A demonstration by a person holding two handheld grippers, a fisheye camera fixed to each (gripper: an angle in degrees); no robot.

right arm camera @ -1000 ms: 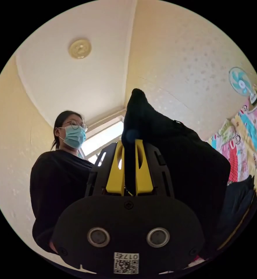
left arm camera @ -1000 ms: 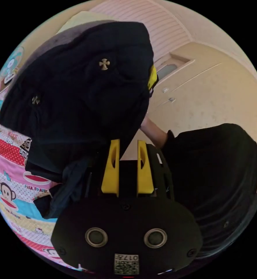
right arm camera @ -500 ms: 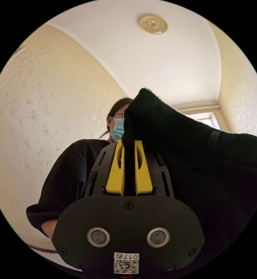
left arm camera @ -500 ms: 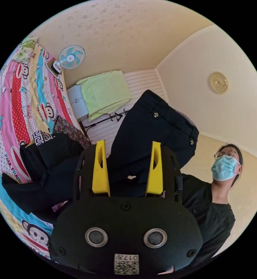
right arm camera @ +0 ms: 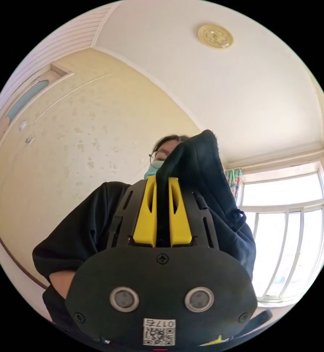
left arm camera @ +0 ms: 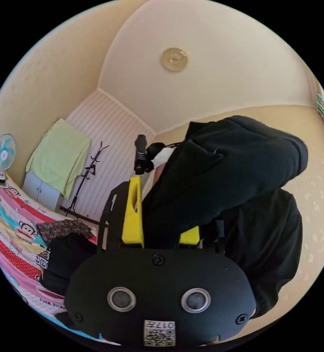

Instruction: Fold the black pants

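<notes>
Right gripper view: right gripper [right arm camera: 162, 198] fingers clamp black pants [right arm camera: 202, 176]. Left gripper [left arm camera: 161, 216] fingers apart, pants draped between/over.

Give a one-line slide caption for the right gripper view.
Right claw shut on the raised black pants, ceiling and window behind.

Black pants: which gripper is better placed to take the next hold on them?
Left, probably. The left gripper is open with the black pants lying between its jaws, so it only needs to close. The right gripper is shut on the pants already, holding them up.
</notes>
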